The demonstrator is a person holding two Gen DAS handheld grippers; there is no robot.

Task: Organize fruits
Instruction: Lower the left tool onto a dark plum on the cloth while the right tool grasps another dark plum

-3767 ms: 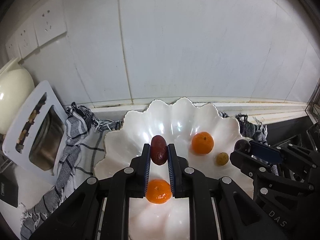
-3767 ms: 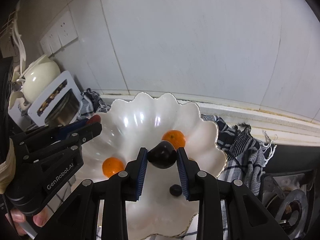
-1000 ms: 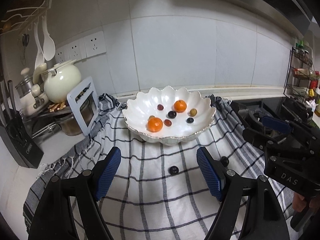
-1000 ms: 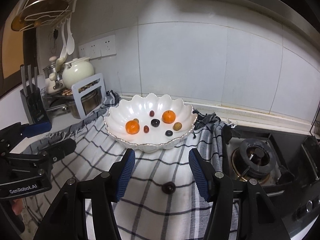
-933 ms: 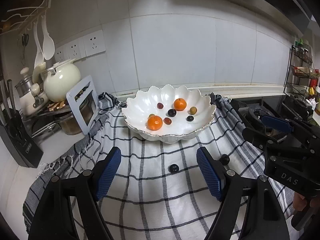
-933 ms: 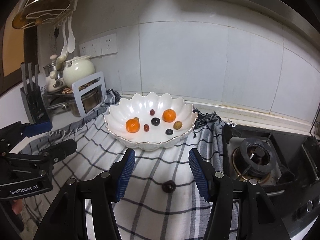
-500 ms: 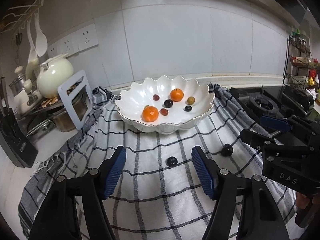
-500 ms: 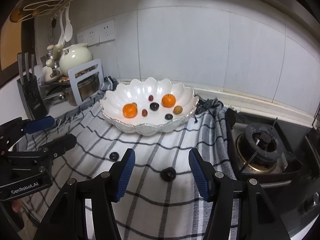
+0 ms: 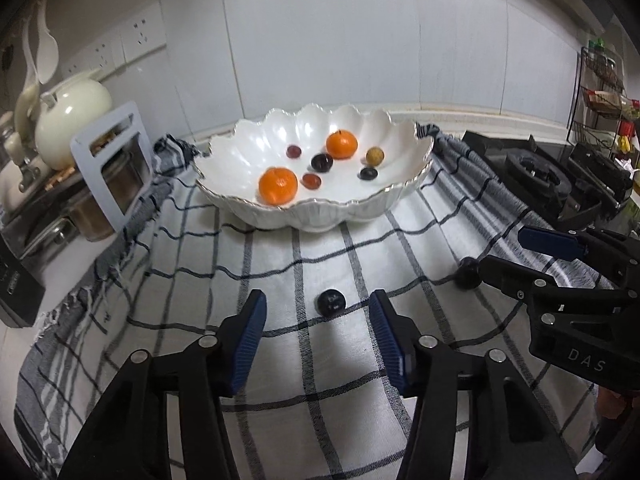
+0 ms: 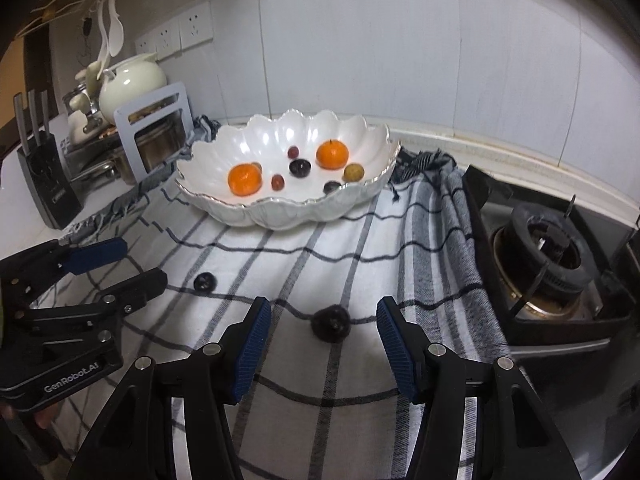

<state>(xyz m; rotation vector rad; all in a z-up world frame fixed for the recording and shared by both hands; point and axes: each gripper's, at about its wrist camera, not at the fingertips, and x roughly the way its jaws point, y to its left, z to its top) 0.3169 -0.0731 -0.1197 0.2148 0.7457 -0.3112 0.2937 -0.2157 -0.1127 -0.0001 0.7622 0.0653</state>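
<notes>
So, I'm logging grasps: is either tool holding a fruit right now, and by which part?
Nothing is held. The left tool is closing, pads clear of the dark fruit ahead; the right tool stands open around another dark fruit.

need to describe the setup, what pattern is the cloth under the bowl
White with a dark grid check, striped grey at its edges; the cloth shows best in the left wrist view.
</notes>
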